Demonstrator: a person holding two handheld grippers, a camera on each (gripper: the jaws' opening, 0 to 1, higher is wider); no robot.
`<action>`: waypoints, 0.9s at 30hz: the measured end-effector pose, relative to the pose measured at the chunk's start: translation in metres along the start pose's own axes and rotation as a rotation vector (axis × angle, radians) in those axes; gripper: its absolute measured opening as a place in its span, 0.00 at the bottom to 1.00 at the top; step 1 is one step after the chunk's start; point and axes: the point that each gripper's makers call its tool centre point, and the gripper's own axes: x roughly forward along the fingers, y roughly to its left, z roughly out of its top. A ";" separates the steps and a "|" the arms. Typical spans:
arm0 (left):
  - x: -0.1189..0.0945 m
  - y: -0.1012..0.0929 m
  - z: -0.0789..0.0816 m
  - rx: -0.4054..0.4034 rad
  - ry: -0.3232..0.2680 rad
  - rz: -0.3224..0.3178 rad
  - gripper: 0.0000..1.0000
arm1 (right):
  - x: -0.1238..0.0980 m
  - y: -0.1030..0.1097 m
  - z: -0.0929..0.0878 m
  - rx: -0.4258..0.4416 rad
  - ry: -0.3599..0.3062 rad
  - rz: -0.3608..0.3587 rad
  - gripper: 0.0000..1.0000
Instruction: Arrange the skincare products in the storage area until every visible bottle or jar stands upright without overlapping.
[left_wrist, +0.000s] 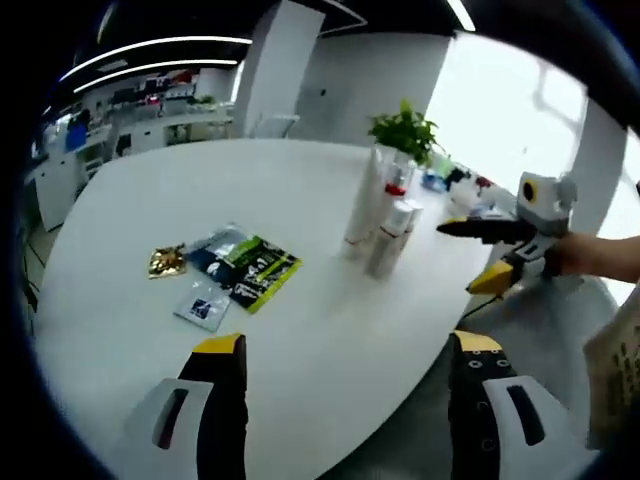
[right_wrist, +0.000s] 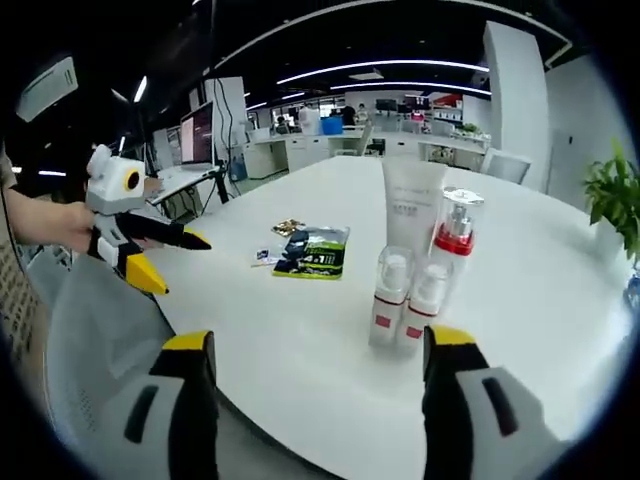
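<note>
Four skincare containers noted upright on white bench (right_wrist: 560, 300), clustered ahead of right tool (right_wrist: 318, 345): tall white tube (right_wrist: 411, 210) at back, red-collared pump bottle (right_wrist: 453, 240) beside it, two small clear-capped bottles (right_wrist: 390, 300) in front, close together, possibly touching. Flat sachets (right_wrist: 312, 253) lying further out, left of right tool's line. Right tool open, holding nothing, short of cluster. Left tool (left_wrist: 345, 350) likewise open and empty, cluster (left_wrist: 385, 215) ahead and to its right, well apart. Advised: approach square and low, close on one small bottle at mid-body, shift gently aside without tipping neighbours.
</note>
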 end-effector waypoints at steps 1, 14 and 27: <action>-0.005 0.001 0.001 -0.004 -0.002 0.004 0.81 | 0.001 0.001 0.002 0.002 -0.005 -0.004 0.87; -0.044 0.016 -0.004 -0.044 -0.059 0.056 0.90 | -0.007 0.007 -0.006 -0.022 0.034 -0.022 0.95; -0.047 0.015 -0.014 -0.028 -0.048 0.048 0.96 | 0.002 0.015 -0.008 -0.113 0.100 -0.031 1.00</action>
